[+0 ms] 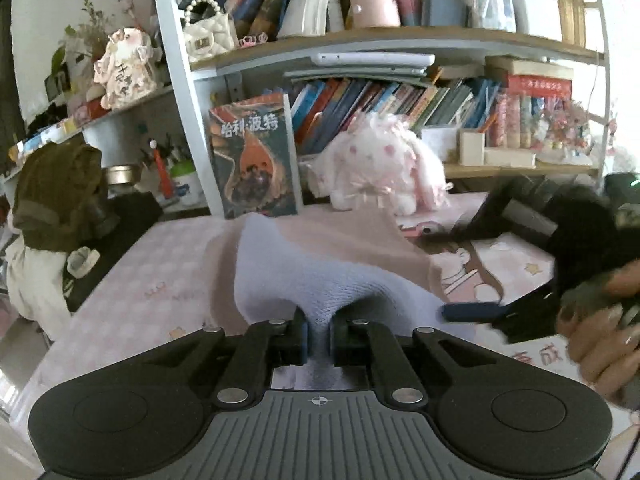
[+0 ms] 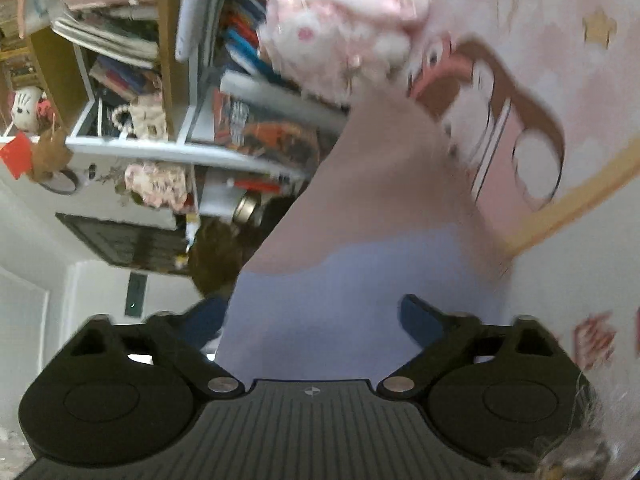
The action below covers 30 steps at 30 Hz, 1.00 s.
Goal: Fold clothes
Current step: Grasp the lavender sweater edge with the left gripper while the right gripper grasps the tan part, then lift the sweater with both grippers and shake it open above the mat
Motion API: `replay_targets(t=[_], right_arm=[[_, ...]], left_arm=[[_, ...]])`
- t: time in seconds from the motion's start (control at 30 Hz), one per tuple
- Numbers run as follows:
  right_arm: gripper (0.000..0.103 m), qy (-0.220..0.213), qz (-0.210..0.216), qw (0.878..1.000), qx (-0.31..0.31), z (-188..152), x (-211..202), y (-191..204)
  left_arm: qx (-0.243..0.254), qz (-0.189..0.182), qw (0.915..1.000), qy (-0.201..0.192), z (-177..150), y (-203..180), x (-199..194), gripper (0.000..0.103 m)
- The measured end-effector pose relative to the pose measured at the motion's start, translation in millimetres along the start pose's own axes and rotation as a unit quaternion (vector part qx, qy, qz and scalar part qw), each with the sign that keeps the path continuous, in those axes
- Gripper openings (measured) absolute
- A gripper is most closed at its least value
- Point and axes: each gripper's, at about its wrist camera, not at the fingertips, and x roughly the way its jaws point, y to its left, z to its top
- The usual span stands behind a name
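While the garment (image 1: 320, 276) hangs between the two tools, it reads as light, soft and floppy: it sags and creases wherever it isn't held, so it'll need holding at edges or corners, w/ both grips kept apart to keep the cloth taut. Not slippery by the look, more a knit or fleece texture near the pinch. Nothing fragile about it.

Left gripper (image 1: 318, 336): jaws nearly together, pinching a bunched fold of the pale lavender cloth, which rises in a ridge from the pinch. Right gripper (image 2: 312, 320): jaws at a middling width w/ the cloth lying between the blue pads (image 2: 420, 320); can't see them pressing on it, so I judge no grip yet on that side. View there is blurred and rolled over.

Looks: two-tone, lavender-white on the near part, dusty pink-beige beyond. Plain, no print visible. Which garment it is, can't tell.

Place: lifted partly off the counter (image 1: 140, 280), over its middle, far end draping toward the back edge near the plush toy (image 1: 376, 164) and the upright book (image 1: 256, 160). A hand (image 1: 600, 320) shows at the right edge of the left view.
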Motion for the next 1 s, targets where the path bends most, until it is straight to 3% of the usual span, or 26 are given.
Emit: replay_targets(t=[0.07,0.17,0.27,0.4,0.63,0.67,0.73,0.8,0.83,0.93,1.0], right_arm=[[0.041,0.023,-0.017,0.999,-0.017,-7,4,3],[0.038,0.03,-0.024,0.999,-0.029,-15,-4,4],[0.055,0.019,-0.026,0.999,-0.021,-19,-21,-2],[0.079,0.024,-0.023,0.999,0.039,-22,-39,-22],[0.085,0.053,0.05,0.984,0.165,-35,-26,-46],[0.083,0.059,0.061,0.981,0.173,-36,-21,-46],[0.062,0.058,0.078,0.981,0.17,-33,-18,-39],[0.019,0.051,0.071,0.986,0.144,-26,-19,-29],[0.011,0.043,0.072,0.988,0.127,-22,-23,-25],[0.009,0.012,0.096,0.991,0.09,-11,-39,-12],[0.009,-0.021,0.122,0.991,0.051,0,-57,9]], left_arm=[[0.002,0.0,1.0,-0.009,3,-1,-3,0.008],[0.002,0.002,0.9998,-0.021,8,-3,-3,0.008],[-0.016,0.004,0.9995,-0.027,15,1,1,0.008],[-0.039,-0.011,0.9983,-0.042,28,2,0,0.008],[-0.052,-0.03,0.9962,-0.064,38,-4,-11,0.008],[-0.043,-0.028,0.9966,-0.065,37,-6,-13,0.008],[-0.023,-0.013,0.9973,-0.068,35,-7,-17,0.008],[-0.021,-0.003,0.9973,-0.07,34,-2,-20,0.008],[-0.022,-0.001,0.9973,-0.07,35,2,-21,0.008],[-0.009,0.002,0.9965,-0.083,40,6,-27,0.008],[-0.01,-0.015,0.9944,-0.105,50,5,-36,0.007]])
